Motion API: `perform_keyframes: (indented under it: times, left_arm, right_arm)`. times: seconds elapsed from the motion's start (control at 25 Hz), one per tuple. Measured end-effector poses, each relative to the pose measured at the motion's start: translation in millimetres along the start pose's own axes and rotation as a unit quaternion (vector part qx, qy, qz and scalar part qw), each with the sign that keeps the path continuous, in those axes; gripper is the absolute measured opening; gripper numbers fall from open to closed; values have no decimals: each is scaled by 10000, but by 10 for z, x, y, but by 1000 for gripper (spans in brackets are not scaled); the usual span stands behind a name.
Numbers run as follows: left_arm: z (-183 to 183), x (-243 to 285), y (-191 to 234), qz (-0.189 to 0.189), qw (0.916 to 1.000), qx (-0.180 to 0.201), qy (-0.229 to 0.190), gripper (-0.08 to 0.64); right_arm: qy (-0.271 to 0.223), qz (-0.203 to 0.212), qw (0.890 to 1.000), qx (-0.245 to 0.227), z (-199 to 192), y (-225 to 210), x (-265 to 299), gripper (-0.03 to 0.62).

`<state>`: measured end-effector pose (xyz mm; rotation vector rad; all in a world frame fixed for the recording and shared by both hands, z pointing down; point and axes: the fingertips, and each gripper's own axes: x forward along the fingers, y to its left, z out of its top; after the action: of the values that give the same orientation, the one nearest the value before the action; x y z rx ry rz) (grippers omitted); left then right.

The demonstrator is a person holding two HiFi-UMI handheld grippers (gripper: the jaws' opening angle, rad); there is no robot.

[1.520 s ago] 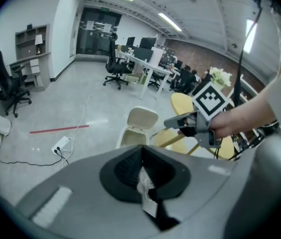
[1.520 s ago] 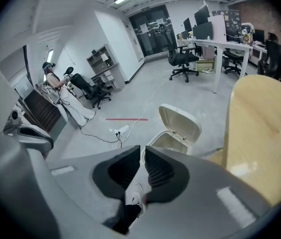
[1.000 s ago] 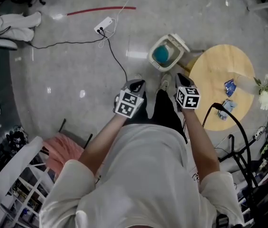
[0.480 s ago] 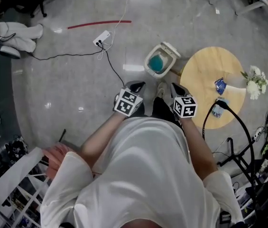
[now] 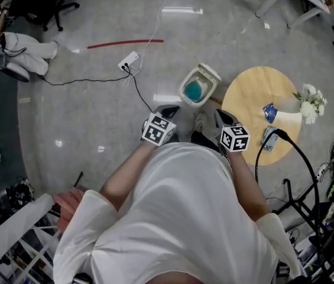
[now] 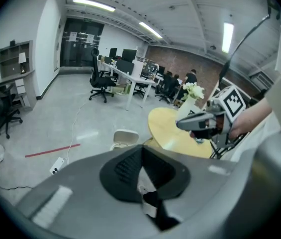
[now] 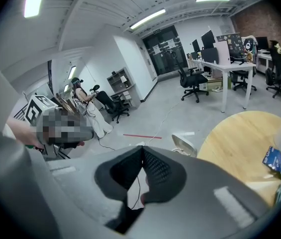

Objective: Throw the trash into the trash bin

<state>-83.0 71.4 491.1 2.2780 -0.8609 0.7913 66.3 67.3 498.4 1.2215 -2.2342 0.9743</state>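
Round table at 2 o'clock, bearing flowers at its 3 o'clock rim. Power strip at 11 o'clock on the floor, red tape just beyond, black cord trailing from it toward 5 o'clock.

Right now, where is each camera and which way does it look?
Head view: on the head, looking steeply down; arms, left gripper, right gripper show.
Left gripper view: on the left gripper, along its closed jaws; right gripper shows.
Right gripper view: on the right gripper, along its closed jaws.
All share the trash bin and round table.
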Motion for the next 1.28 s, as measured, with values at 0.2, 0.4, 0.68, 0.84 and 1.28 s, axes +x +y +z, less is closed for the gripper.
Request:
perform_keyframes:
  times: [0.2,0.4,0.68,0.84,1.28]
  left_arm:
    - [23,-42,15,31,10000,-19,-79,5]
    - [91,25,-13,23,10000,-13,-72,5]
    - [80,28,-143,-157,9998,57,133,5]
    - [130,25,-198,-177,9996,224,78,5]
    - [179,173,-388,-249,9989,317,245,5]
  right_arm:
    - [-24,6,10000,12,-36,45,-25,2]
    - [-30,16,10000,84,-48,-7,-53,2]
    - [-170,85,9997,170,-2,20,-98,2]
    - [-315,82,9992,238,61,-7,-178,2]
    - [-493,-912,9912,818,-185,-818,-665,56]
